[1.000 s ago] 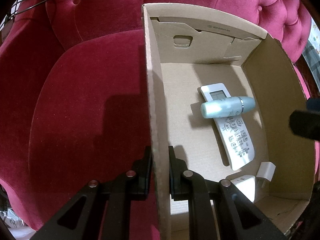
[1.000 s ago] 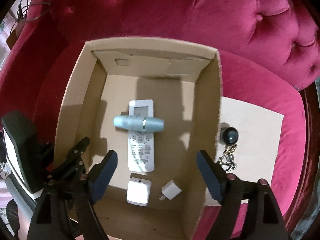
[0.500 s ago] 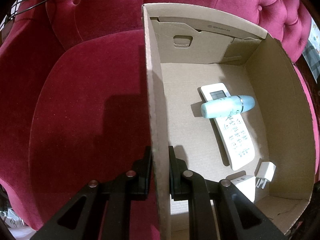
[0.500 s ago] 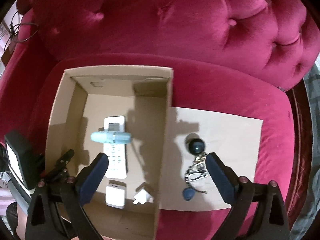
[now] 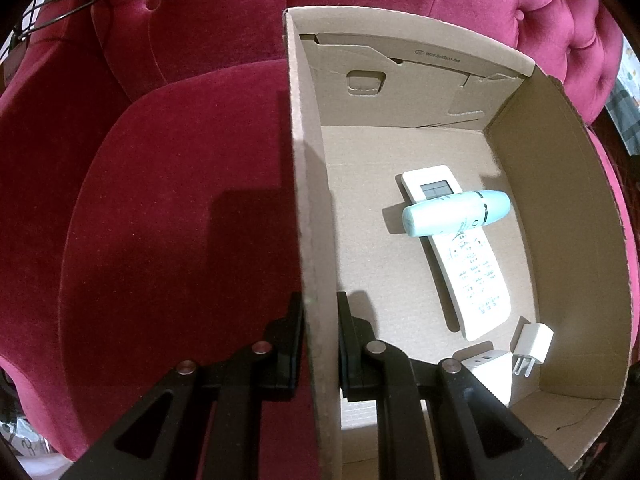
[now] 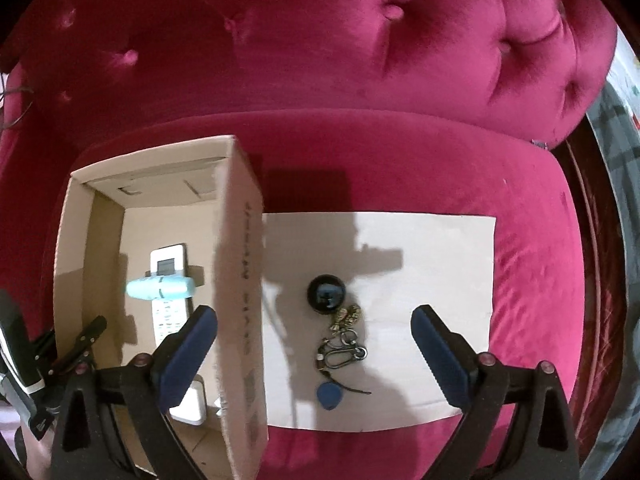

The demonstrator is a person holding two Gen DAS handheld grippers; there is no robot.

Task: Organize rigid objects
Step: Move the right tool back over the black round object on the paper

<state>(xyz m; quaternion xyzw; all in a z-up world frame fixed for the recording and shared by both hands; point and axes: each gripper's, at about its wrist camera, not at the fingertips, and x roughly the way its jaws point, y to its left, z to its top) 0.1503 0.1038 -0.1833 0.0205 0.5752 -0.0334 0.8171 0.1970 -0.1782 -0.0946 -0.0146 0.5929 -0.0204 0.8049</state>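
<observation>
On a crimson velvet sofa [image 6: 360,152], the right gripper [image 6: 314,354] hangs with its fingers spread wide and empty above a keyring [image 6: 338,336] lying on a flat cardboard sheet [image 6: 440,248] just beside the cardboard box [image 6: 240,280]. The keyring's chain runs from its dark ball toward the camera, squarely between the two fingers, so a straight descent looks likely. The left gripper [image 5: 318,344] is farther off, fingers clenched on the box's side wall.
</observation>
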